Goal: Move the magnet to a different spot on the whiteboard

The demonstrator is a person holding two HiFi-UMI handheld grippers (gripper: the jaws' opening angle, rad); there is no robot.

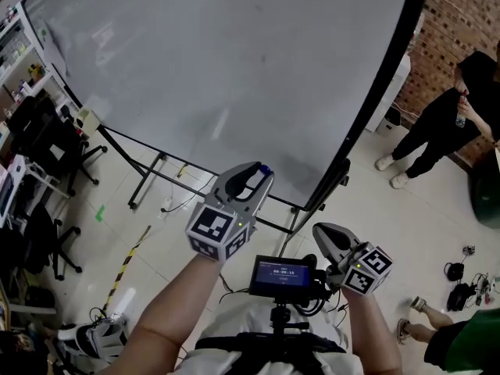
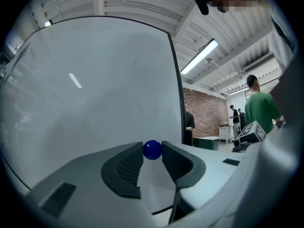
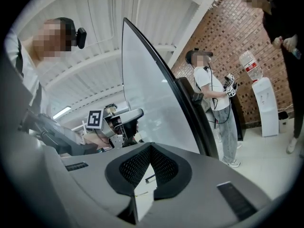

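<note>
**Blue magnet pinched in the left gripper at the whiteboard's lower edge**

The small, glossy blue ball-shaped magnet [image 2: 152, 149] sits right at the tips of the left gripper [image 1: 260, 176]. The gripper's two dark ribbed pads [image 2: 127, 167] press on it from either side. The pads stand only as far apart as the ball is wide, and nothing else is between them.

In the left gripper view the magnet shows against the large pale-grey whiteboard [image 2: 85, 89], low on the board and near its black right-hand frame [image 2: 176, 94]. I cannot tell whether the magnet touches the board's surface or is held just off it. From the head view, the gripper tip with the blue ball lies over the bottom part of the board, above its black stand legs.

The right gripper [image 3: 150, 147] is lower and to the right of the left one, well apart from the board's face. Its pads meet at their tips and there is nothing between them.

Between the two forearms, a small dark screen with lit digits [image 1: 283, 275] sits on a mount at the person's chest.

Further out, past the board's right edge, a red brick wall [image 1: 461, 18] rises. A person dressed in black [image 1: 441, 127] stands on the pale floor before it. A person in a green shirt [image 2: 259, 110] shows in the left gripper view. A person in a white T-shirt [image 3: 212, 91] stands beside the board in the right gripper view.
</note>
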